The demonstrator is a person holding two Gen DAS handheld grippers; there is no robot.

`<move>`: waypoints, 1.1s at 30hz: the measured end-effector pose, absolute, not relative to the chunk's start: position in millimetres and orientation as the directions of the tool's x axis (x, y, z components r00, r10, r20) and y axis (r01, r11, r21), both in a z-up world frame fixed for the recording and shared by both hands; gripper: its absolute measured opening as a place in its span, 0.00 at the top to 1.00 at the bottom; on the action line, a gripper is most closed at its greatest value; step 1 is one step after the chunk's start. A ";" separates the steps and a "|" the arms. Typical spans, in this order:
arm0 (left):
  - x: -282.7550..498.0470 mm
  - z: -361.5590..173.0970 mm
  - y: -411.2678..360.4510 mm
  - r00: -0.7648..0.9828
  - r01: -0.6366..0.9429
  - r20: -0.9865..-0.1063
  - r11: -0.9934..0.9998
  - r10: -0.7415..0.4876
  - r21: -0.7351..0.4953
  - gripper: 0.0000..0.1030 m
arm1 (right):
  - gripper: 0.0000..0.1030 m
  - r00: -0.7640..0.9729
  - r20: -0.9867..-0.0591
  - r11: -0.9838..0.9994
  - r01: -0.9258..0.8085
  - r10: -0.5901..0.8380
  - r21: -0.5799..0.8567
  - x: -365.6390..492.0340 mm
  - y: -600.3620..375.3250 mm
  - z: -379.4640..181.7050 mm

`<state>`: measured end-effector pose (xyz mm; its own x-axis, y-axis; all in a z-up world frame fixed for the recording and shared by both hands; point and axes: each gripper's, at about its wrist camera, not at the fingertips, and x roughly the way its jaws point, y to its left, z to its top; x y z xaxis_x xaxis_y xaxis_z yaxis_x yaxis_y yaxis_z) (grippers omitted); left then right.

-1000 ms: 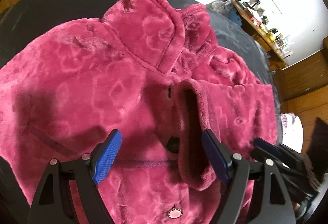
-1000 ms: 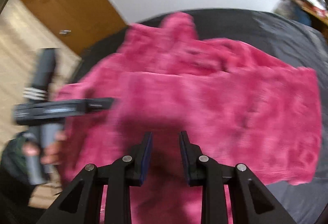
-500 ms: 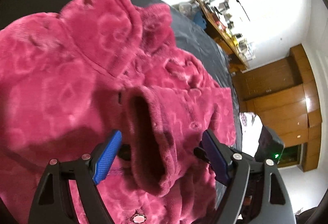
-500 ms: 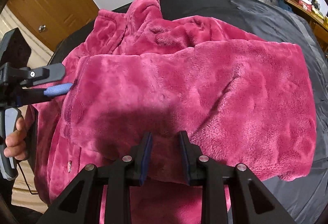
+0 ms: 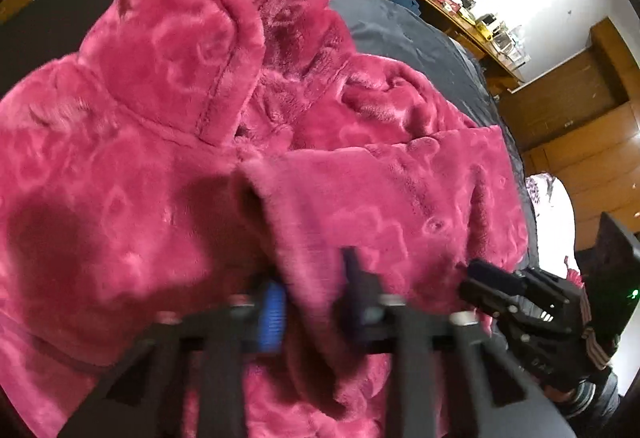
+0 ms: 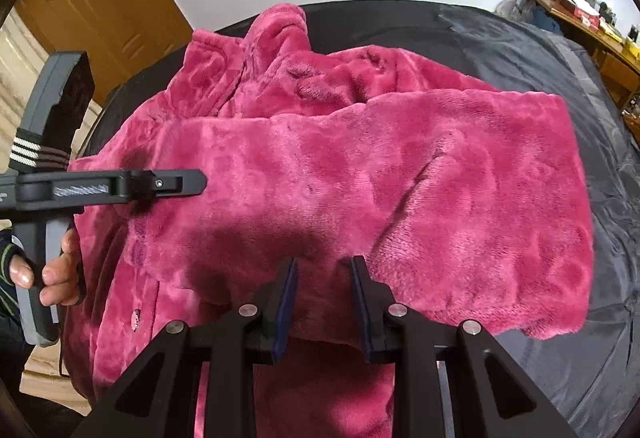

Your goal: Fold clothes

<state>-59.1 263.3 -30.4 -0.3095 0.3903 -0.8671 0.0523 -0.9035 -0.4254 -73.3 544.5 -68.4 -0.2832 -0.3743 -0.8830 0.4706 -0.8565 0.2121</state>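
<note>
- So, left wrist view first: the pink fleece jacket [image 5: 200, 157] is lying spread over the dark bed cover [image 5: 420, 37], collar pointing at the far edge, body running toward the near edge.
- Left gripper [image 5: 312, 306] is looking blurry here, but its jaws are standing fairly close together with the rolled sleeve cuff [image 5: 288, 222] sitting between them. Looks like it's pinching the cuff, though I can't tell for sure if it's actually clamped.
- Right gripper [image 5: 516, 298] is poking in from the right edge of the cover, near the jacket's side.
- Right wrist view now: the sleeve [image 6: 380, 189] is lying folded across the jacket front, long axis running side to side, from the cuff end on the left to the cover's right edge.
- Right gripper [image 6: 324, 302] is hovering over the sleeve's near edge, jaws partly apart, holding nothing.
- Left gripper [image 6: 176, 183] is sitting right at the cuff end, so it's the nearer one for whatever's coming next. My guess is the next fold is hinging on that cuff end being carried along the sleeve's long axis.
</note>
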 end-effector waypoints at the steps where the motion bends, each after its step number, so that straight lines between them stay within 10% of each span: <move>1: -57.9 -27.0 262.3 -0.317 0.052 -0.863 -0.902 0.393 -0.429 0.86 | 0.72 -0.291 -0.881 -0.859 0.469 -0.372 0.208 -72.8 544.7 -66.6; 19: -26.4 78.2 160.4 -0.589 0.175 -0.779 -0.908 0.213 -0.381 0.89 | 0.72 -0.379 -0.857 -0.876 0.457 -0.348 0.154 -62.5 546.0 -44.9; 33: 8.1 39.7 89.9 -0.520 0.390 -0.854 -0.878 0.038 -0.276 0.88 | 0.72 -0.418 -0.846 -0.875 0.471 -0.332 0.111 -72.6 531.0 -39.3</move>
<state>8.1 89.9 39.7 -0.5195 0.0376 -0.8536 0.3904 -0.8782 -0.2763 -72.6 531.0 -39.3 -0.4175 -0.3321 -0.8458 0.4715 -0.8749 0.1108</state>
